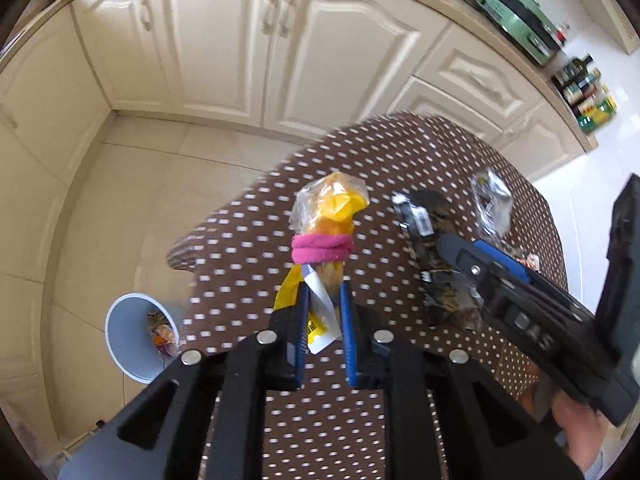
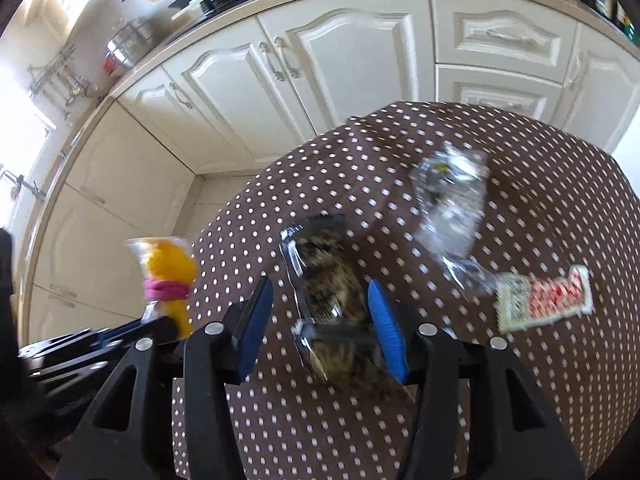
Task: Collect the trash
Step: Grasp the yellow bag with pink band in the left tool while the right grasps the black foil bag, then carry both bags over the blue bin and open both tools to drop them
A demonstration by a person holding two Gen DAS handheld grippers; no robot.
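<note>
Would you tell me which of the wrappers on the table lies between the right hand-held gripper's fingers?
The dark brown wrapper. It lies between the open blue fingers; the clear wrapper and the red-and-white one lie farther right.

Left wrist view: looks steeply down along the left claw (image 1: 323,300), close above the dotted table (image 1: 248,248), facing the cabinets (image 1: 224,40). Right wrist view: same steep, close look along the right claw (image 2: 320,312). Shared: table, cabinets, yellow bag (image 1: 332,216), dark wrapper (image 2: 332,280).
</note>
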